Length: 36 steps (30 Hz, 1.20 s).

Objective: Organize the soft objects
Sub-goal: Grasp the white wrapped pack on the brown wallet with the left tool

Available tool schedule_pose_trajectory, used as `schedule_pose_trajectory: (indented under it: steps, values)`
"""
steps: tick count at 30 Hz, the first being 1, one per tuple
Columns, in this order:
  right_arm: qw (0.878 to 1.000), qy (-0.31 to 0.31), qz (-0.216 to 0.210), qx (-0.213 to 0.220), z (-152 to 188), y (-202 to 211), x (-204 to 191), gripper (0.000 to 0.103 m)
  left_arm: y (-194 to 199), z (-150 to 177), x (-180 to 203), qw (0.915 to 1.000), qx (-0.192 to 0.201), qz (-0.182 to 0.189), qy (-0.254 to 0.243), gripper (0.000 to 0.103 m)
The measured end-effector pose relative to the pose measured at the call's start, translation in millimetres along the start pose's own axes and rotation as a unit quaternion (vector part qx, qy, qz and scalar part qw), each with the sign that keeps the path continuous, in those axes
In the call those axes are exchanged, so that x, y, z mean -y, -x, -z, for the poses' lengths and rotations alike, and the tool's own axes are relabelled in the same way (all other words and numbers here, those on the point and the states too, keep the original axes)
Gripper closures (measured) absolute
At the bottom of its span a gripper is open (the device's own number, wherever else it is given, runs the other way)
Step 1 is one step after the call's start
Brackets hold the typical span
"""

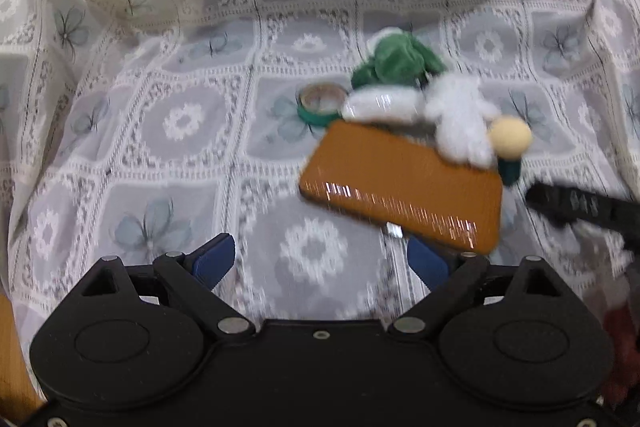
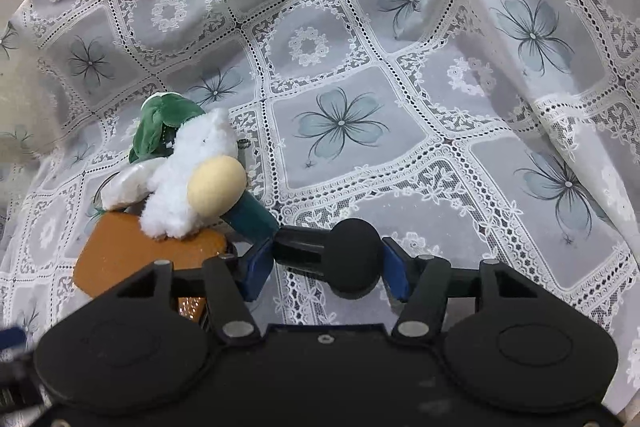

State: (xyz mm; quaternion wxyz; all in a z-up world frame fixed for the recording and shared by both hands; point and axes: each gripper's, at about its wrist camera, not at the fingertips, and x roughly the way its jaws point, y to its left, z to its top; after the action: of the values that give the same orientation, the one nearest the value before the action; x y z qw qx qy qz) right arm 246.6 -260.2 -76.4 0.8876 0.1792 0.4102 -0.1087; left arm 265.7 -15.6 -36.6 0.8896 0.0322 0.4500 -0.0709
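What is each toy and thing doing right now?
left gripper: open, empty.
right gripper: shut on black tool.
black tool: held between the pads.
white plush: leaning on orange case.
green plush: lying behind white plush.
orange case: flat on cloth.
tape roll: lying flat.

I log colours only. White lace cloth [image 2: 400, 75]: grey square panels, blue-grey four-petal flowers alternating with white ring wreaths, dark stitch lines. Green plush toy [image 2: 160, 125]: dark green, pale trim at top. White fluffy plush toy [image 2: 192, 167]: pure white. Cream round ball [image 2: 218, 187] on dark teal stem [image 2: 252, 217]. Flat orange-brown rectangular pad [image 1: 400, 187]: glossy, white glints. Green tape roll [image 1: 322, 105]: pale inner ring. I note black gripper bodies, blue pads [image 2: 256, 267].
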Motion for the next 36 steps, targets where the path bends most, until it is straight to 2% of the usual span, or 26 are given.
schedule_pose_trajectory:
  steps: [6, 12, 20, 24, 25, 27, 28, 30, 31, 35, 36]
  values:
    - [1.0, 0.013, 0.0, 0.001, 6.5, 4.0, 0.5, 0.045, -6.5, -33.1, -2.3, 0.9995, 0.031, 0.001, 0.006, 0.008]
    - [0.999, 0.032, 0.004, 0.006, 11.4, 6.1, -2.9, 0.045, -17.0, -60.7, 12.7, 0.998, 0.057, 0.021, -0.017, 0.006]
    - [0.999, 0.04, 0.003, 0.005, 11.8, 5.0, -2.6, 0.044, -54.0, -81.0, 35.1, 0.9977, 0.045, 0.03, -0.04, 0.005]
    - [0.999, 0.05, 0.008, 0.006, 14.1, 4.6, -5.5, 0.043, -73.5, -87.2, 40.5, 0.9979, 0.027, 0.032, -0.049, 0.006]
    - [0.999, 0.051, 0.009, 0.007, 14.6, 4.5, -5.9, 0.043, -77.3, -88.1, 40.2, 0.9979, 0.022, 0.036, -0.049, 0.008]
    - [0.998, 0.054, 0.009, 0.008, 15.1, 4.6, -6.2, 0.041, -83.0, -89.7, 39.9, 0.9978, 0.014, 0.043, -0.049, 0.021]
    - [0.998, 0.056, 0.009, 0.009, 15.1, 4.6, -6.3, 0.04, -85.5, -90.0, 39.1, 0.9976, 0.008, 0.051, -0.046, 0.023]
    - [0.998, 0.059, 0.007, 0.009, 15.6, 4.1, -7.2, 0.037, -89.8, -91.3, 37.1, 0.9968, -0.001, 0.07, -0.037, 0.042]
    - [0.998, 0.061, 0.007, 0.009, 15.9, 3.9, -7.8, 0.035, -90.5, -91.5, 36.2, 0.9963, -0.003, 0.079, -0.034, 0.043]
    - [0.997, 0.072, 0.008, 0.01, 16.9, 3.2, -11.1, 0.033, -84.7, -90.5, 38.1, 0.9963, 0.015, 0.073, -0.043, 0.045]
    - [0.997, 0.073, 0.009, 0.01, 17.0, 3.0, -11.0, 0.033, -81.4, -90.7, 37.0, 0.9961, 0.022, 0.073, -0.044, 0.05]
